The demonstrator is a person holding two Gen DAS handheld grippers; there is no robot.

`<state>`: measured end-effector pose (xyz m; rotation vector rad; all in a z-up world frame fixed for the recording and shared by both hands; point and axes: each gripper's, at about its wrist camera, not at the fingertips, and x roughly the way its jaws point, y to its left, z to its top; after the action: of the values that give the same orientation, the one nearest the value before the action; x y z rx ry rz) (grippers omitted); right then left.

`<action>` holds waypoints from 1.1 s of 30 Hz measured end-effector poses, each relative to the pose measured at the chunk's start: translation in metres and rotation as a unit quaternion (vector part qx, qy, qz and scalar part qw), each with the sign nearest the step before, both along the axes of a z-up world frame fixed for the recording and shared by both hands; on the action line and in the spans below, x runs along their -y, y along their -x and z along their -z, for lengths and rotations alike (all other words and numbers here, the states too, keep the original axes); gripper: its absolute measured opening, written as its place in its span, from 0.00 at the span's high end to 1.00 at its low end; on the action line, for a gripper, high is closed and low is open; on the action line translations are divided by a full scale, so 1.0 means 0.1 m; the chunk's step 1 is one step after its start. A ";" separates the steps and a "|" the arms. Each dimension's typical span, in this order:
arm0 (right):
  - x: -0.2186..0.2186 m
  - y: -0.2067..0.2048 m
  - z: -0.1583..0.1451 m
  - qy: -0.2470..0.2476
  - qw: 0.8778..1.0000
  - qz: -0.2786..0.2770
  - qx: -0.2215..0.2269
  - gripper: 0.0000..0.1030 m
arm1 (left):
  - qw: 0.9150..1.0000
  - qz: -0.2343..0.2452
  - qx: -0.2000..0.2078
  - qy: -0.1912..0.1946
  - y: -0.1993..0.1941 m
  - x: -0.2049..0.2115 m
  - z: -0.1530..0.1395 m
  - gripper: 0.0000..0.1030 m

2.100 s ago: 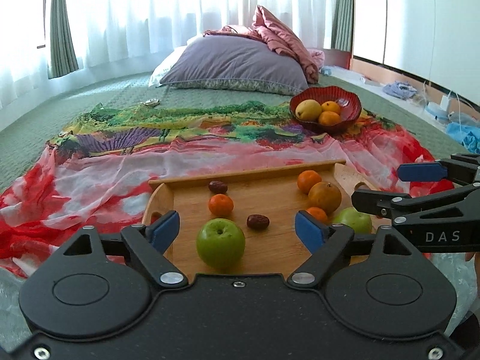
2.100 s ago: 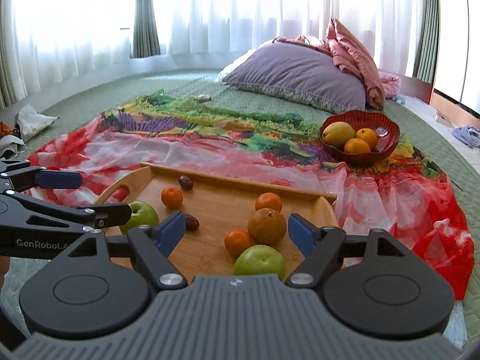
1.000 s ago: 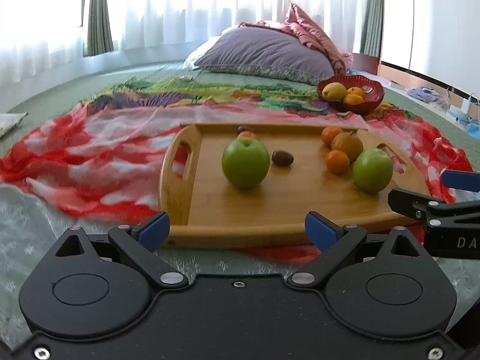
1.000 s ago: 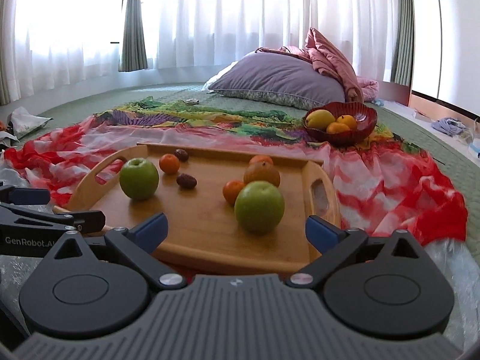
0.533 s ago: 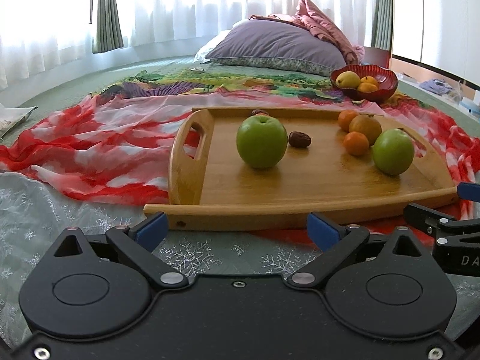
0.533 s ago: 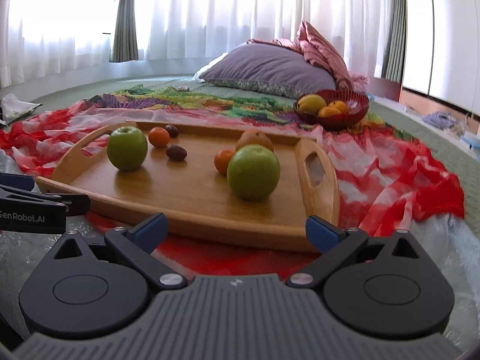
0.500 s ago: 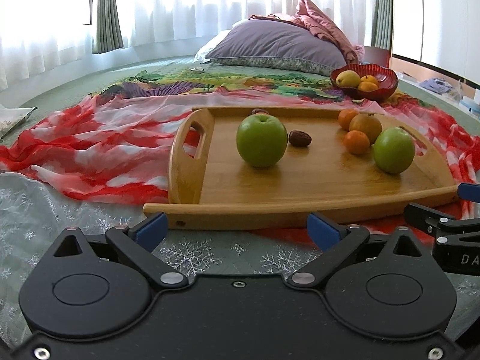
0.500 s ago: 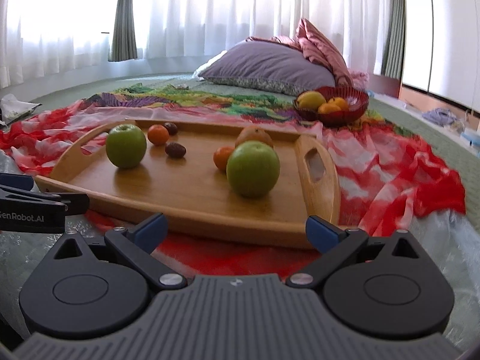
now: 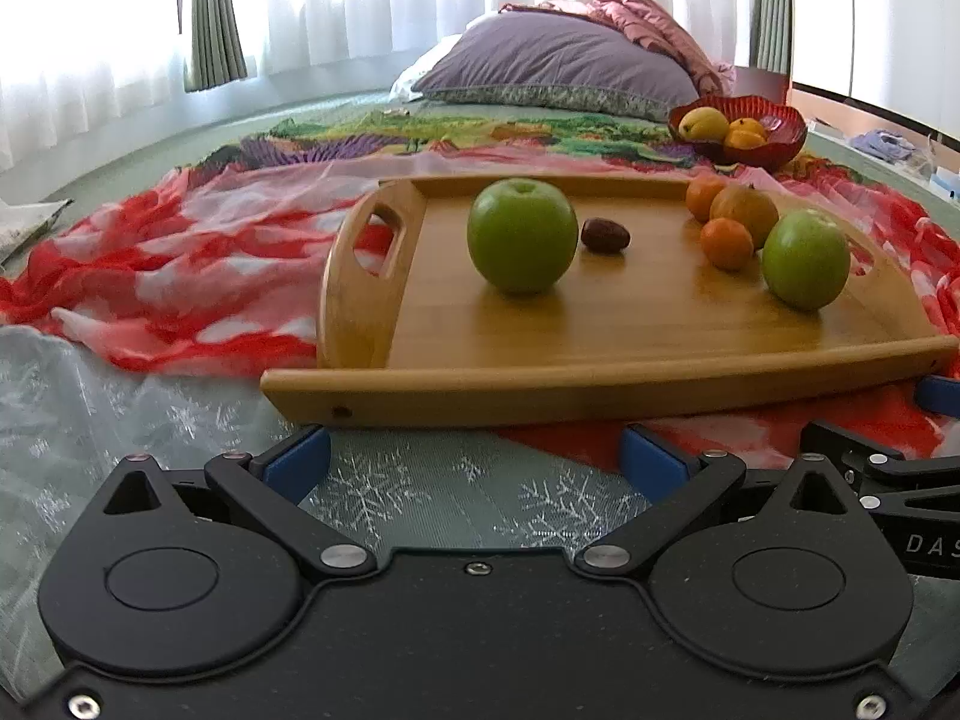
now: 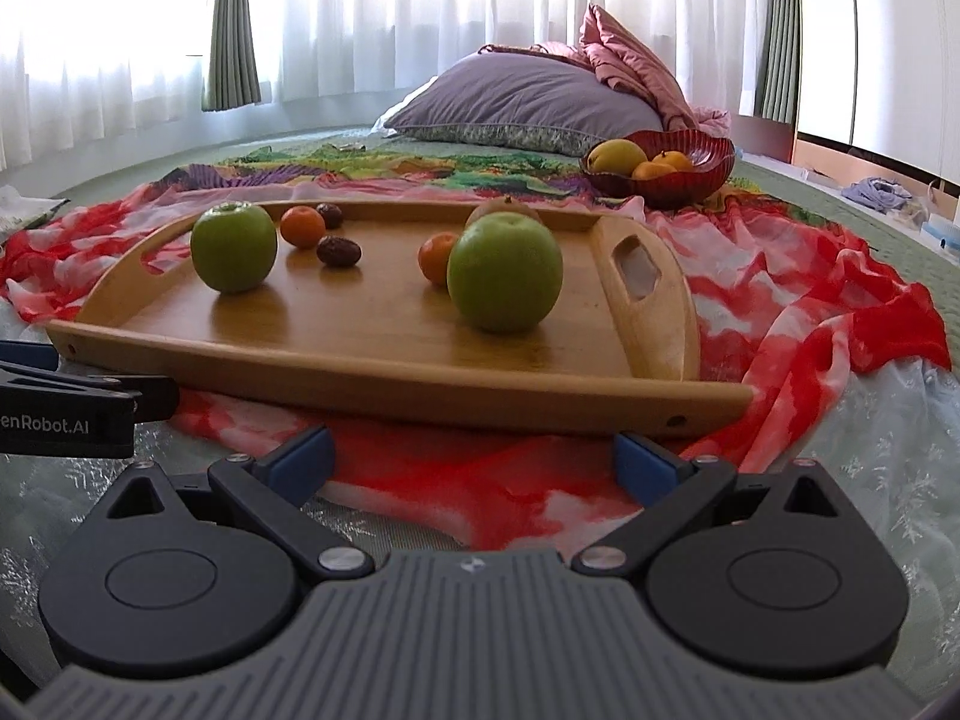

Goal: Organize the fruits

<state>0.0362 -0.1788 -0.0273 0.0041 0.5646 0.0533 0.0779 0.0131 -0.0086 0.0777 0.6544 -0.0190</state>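
A wooden tray (image 9: pixel 600 384) (image 10: pixel 384 378) lies on a red patterned cloth. On it are two green apples (image 9: pixel 521 236) (image 9: pixel 806 259) (image 10: pixel 234 246) (image 10: pixel 505 272), small oranges (image 9: pixel 726 244) (image 10: pixel 303 226), a brown pear (image 9: pixel 745 209) and dark dates (image 9: pixel 605 235) (image 10: pixel 339 251). A red bowl (image 9: pixel 774 138) (image 10: pixel 708 171) behind the tray holds a yellow fruit and oranges. My left gripper (image 9: pixel 474 459) is open and empty, low in front of the tray's near edge. My right gripper (image 10: pixel 474 459) is open and empty, also before the near edge.
A purple pillow (image 9: pixel 558 69) and pink bedding lie at the back before curtained windows. A pale snowflake cloth (image 9: pixel 390 492) covers the floor under the grippers. Each gripper shows at the edge of the other's view (image 9: pixel 900 480) (image 10: pixel 66 402).
Both grippers have dropped lower and pulled back from above the tray to just in front of its near edge. The fruits have not moved.
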 end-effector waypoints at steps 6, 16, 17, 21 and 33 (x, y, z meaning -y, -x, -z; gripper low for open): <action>-0.03 0.01 0.04 0.010 1.000 -0.002 0.003 0.00 | 1.000 -0.003 -0.003 0.002 0.00 -0.01 0.03 0.00; -0.05 0.01 0.09 0.021 1.000 -0.004 0.008 0.00 | 1.000 -0.009 -0.016 0.005 -0.06 -0.01 0.05 0.00; -0.05 0.00 0.09 0.022 1.000 -0.006 0.007 0.00 | 1.000 -0.009 -0.017 0.006 -0.07 -0.01 0.05 0.00; -0.06 -0.01 0.09 0.024 1.000 -0.006 0.005 0.00 | 1.000 -0.009 -0.018 0.010 -0.08 -0.03 0.06 0.00; -0.08 -0.02 0.10 0.031 0.999 -0.006 0.004 0.00 | 1.000 -0.009 -0.022 0.007 -0.09 -0.01 0.05 0.00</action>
<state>0.0378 -0.1711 -0.0370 -0.0601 0.5576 0.0476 0.0872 0.0146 -0.0140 0.0588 0.6998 -0.0079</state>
